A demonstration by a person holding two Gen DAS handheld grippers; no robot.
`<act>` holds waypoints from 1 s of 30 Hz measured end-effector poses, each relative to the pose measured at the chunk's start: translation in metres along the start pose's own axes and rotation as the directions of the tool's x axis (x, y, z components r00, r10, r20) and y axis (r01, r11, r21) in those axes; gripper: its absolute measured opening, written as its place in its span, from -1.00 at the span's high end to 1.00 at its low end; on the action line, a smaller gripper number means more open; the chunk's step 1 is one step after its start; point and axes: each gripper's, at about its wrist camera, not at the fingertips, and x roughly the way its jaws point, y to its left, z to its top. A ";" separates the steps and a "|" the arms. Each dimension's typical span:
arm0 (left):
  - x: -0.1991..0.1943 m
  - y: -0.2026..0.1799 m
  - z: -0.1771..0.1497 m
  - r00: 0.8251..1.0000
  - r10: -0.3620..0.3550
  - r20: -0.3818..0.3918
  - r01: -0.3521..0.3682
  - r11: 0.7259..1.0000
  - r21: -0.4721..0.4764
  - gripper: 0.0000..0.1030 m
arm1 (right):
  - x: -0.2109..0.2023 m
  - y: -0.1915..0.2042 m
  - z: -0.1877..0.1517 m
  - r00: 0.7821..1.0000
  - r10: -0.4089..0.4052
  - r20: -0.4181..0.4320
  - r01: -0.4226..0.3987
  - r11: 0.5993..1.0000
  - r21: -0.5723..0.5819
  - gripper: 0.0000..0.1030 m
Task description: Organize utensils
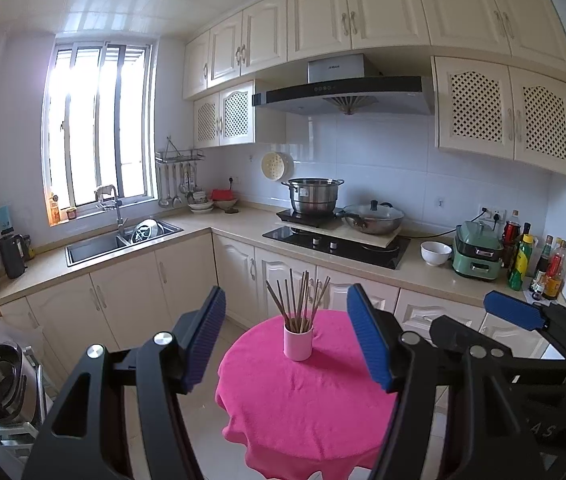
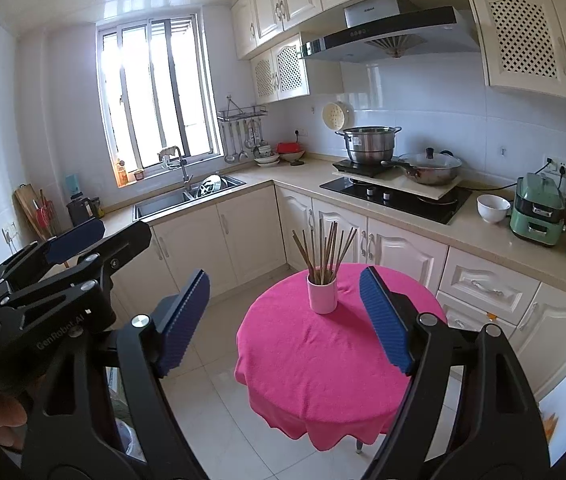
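Left gripper (image 1: pixel 287 338), black frame with ribbed blue pads: jaws spread wide, nothing between them, held in the air short of the table. Right gripper (image 2: pixel 285 316), same make: jaws likewise parted and empty, also short of the table and level with its partner; one of its blue fingers (image 1: pixel 517 310) shows at the right edge of the left wrist view, and the left unit's body shows at the left edge of the right wrist view.

Small round table under a bright pink cloth (image 1: pixel 307 392): stands on the pale tiled floor, in front of the cream base cabinets. Cloth hangs over the rim in folds.

Pale pink cylindrical cup (image 1: pixel 298 342): upright on the cloth, toward the far side of the tabletop. Seen framed between the pads of each gripper, untouched by either.

Brown wooden chopsticks (image 1: pixel 299 300): a bundle standing in the cup, tips fanned outward above its rim. Exact count not readable.

Background, on the beige L-shaped countertop (image 1: pixel 423 270): double steel sink (image 1: pixel 95 246) under the barred window; steel stockpot (image 1: pixel 313 196) on a black induction plate; lidded wok (image 1: pixel 373 220) beside it; white bowl (image 1: pixel 436 253); mint green appliance (image 1: pixel 477 252); cluster of bottles (image 1: pixel 539 260) at the far right.
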 end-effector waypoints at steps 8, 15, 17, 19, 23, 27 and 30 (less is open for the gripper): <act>0.004 -0.004 0.001 1.000 0.000 -0.003 0.000 1.000 -0.011 -0.22 | 0.001 -0.004 0.001 1.000 0.004 -0.005 -0.004 1.000 -0.007 -0.49; 0.006 -0.006 0.001 1.000 0.001 -0.010 -0.001 1.000 -0.012 -0.22 | 0.002 -0.007 0.000 1.000 0.005 -0.014 -0.005 1.000 -0.004 -0.50; 0.007 -0.007 0.001 1.000 0.003 -0.011 -0.003 1.000 -0.010 -0.22 | 0.002 -0.008 -0.001 1.000 0.006 -0.017 -0.006 1.000 -0.002 -0.50; 0.008 -0.008 0.001 1.000 0.004 -0.013 -0.004 1.000 -0.009 -0.22 | 0.002 -0.009 -0.001 1.000 0.007 -0.019 -0.007 1.000 0.001 -0.50; 0.008 -0.008 0.000 1.000 0.004 -0.018 -0.004 1.000 -0.007 -0.22 | 0.004 -0.010 -0.002 1.000 0.007 -0.025 -0.007 1.000 0.004 -0.50; 0.010 -0.008 -0.001 1.000 0.002 -0.023 -0.003 1.000 -0.005 -0.22 | 0.004 -0.010 -0.003 1.000 0.006 -0.028 -0.005 1.000 0.008 -0.50; 0.011 -0.008 -0.001 1.000 0.001 -0.023 -0.001 1.000 -0.005 -0.22 | 0.005 -0.011 -0.003 1.000 0.005 -0.030 -0.004 1.000 0.010 -0.50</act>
